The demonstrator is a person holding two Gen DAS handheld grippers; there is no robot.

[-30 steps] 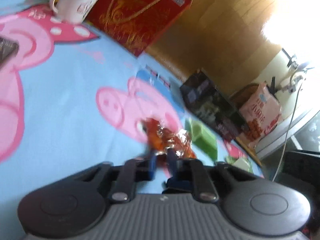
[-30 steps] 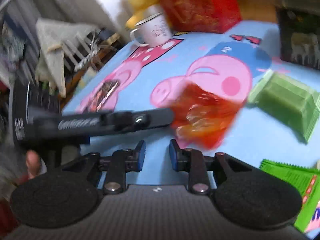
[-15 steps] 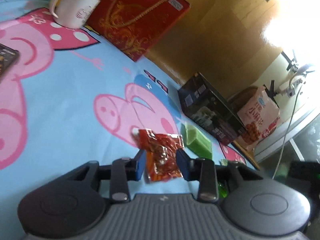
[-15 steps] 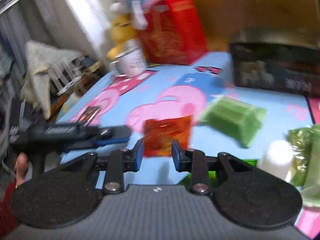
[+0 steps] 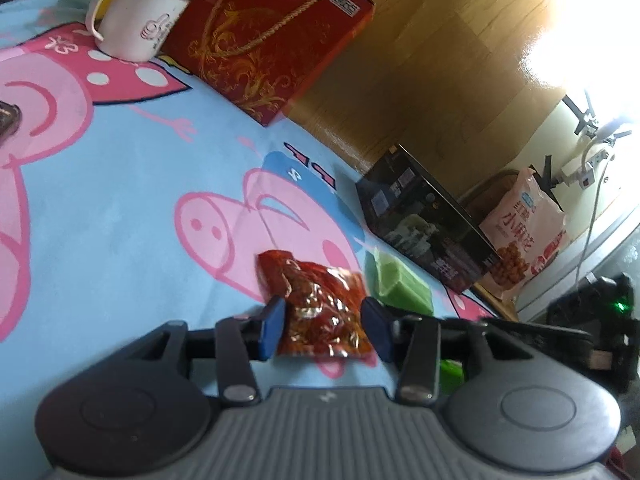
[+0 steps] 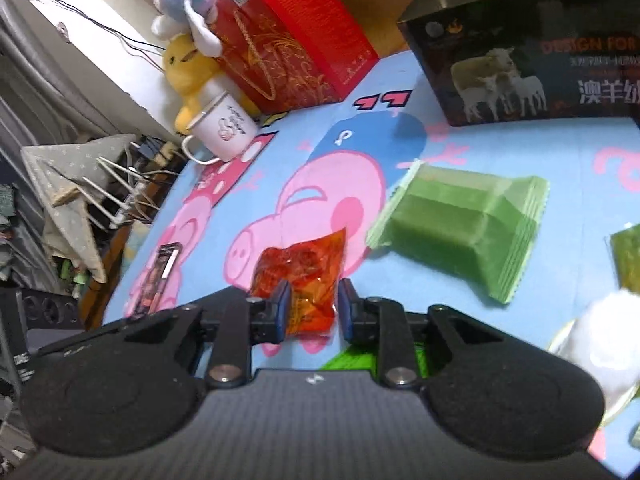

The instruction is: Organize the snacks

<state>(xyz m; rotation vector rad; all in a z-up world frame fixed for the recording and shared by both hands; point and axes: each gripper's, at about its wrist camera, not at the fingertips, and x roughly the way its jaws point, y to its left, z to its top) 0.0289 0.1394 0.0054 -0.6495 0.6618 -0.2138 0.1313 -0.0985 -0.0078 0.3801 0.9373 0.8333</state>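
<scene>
The red snack pouch [image 5: 320, 312] is laid on the cartoon-print tabletop [image 5: 120, 208]; light, crinkly, slippery film is judged; left gripper [image 5: 324, 330] spread around it; right gripper [image 6: 313, 310] parted, closing, best pinched mid-body
</scene>
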